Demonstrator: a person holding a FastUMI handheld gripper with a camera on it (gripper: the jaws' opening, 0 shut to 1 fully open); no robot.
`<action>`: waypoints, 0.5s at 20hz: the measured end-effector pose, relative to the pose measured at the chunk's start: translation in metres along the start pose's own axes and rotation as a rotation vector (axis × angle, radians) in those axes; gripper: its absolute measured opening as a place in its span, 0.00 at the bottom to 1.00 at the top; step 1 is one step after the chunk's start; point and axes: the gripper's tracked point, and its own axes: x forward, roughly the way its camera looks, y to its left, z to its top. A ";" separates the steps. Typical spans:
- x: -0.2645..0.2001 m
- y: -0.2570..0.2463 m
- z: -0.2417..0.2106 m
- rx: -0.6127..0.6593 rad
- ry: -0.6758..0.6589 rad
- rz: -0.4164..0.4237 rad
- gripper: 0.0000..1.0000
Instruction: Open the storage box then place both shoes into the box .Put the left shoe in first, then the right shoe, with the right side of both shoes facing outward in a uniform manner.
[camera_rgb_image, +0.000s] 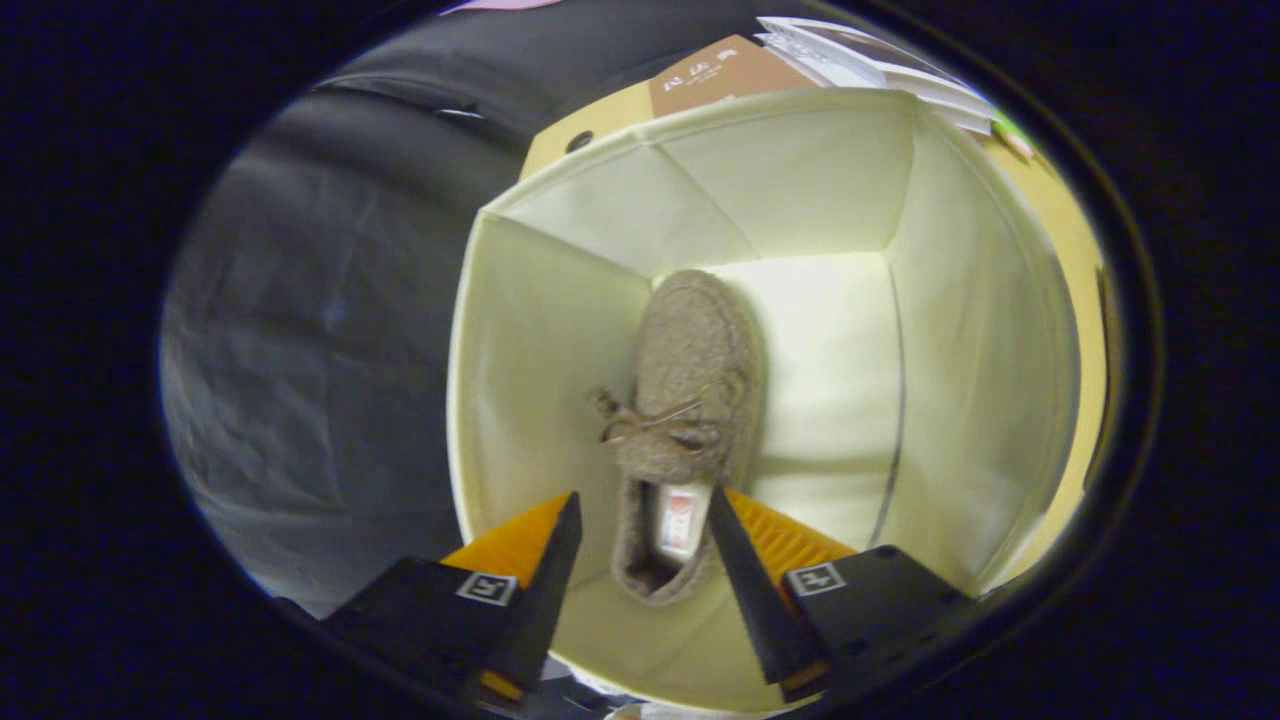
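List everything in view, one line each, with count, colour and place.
Box: one, cream fabric, open, just ahead of the gripper.
Shoe: one, brown fuzzy with a bow, lying on the box floor, heel end between the gripper's fingers, toe pointing away.
Carton: one, tan and brown cardboard, behind the box.
Papers: a white stack, behind the box beside the carton.
Cloth: dark, beside and behind the box.
Gripper: one, fingers apart on either side of the shoe's heel, not pressing it.
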 end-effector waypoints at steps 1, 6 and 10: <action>-0.007 0.003 -0.002 -0.013 0.000 0.011 0.80; -0.057 0.001 0.000 -0.106 -0.032 0.031 1.00; -0.104 -0.028 0.003 -0.189 -0.067 0.003 1.00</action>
